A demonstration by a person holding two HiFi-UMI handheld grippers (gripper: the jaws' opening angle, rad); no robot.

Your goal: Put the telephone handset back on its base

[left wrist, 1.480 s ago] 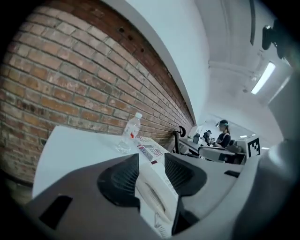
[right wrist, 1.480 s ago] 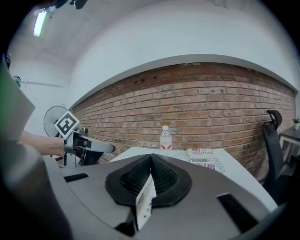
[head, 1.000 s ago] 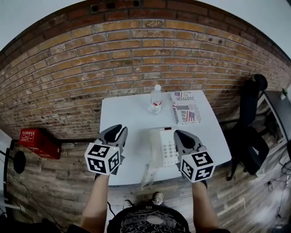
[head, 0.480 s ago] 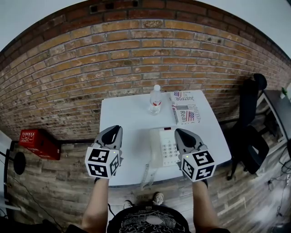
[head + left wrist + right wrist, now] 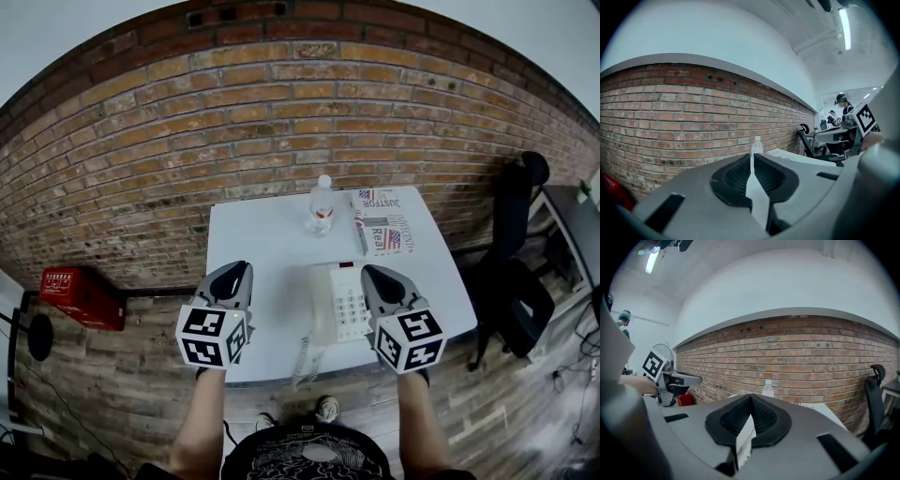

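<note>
The white telephone point(image 5: 345, 302) sits on the white table point(image 5: 262, 239) near its front edge. Its handset point(image 5: 322, 307) lies along the left side of the base, and the coiled cord point(image 5: 304, 358) hangs over the table edge. My left gripper point(image 5: 234, 273) hovers left of the phone with its jaws shut and nothing between them; the closed tips point(image 5: 751, 157) show the same in the left gripper view. Just right of the keypad my right gripper point(image 5: 375, 275) is held, also shut and empty point(image 5: 751, 397). Neither gripper touches the phone.
A clear water bottle point(image 5: 321, 205) stands at the table's back edge, with a folded newspaper point(image 5: 384, 223) to its right. A brick wall point(image 5: 281, 112) rises behind. A black office chair point(image 5: 514, 272) stands to the right, and a red box point(image 5: 80, 293) sits on the floor at left.
The left gripper's jaws, apart a second ago, have closed together. Both grippers stay at about the same places over the table.
</note>
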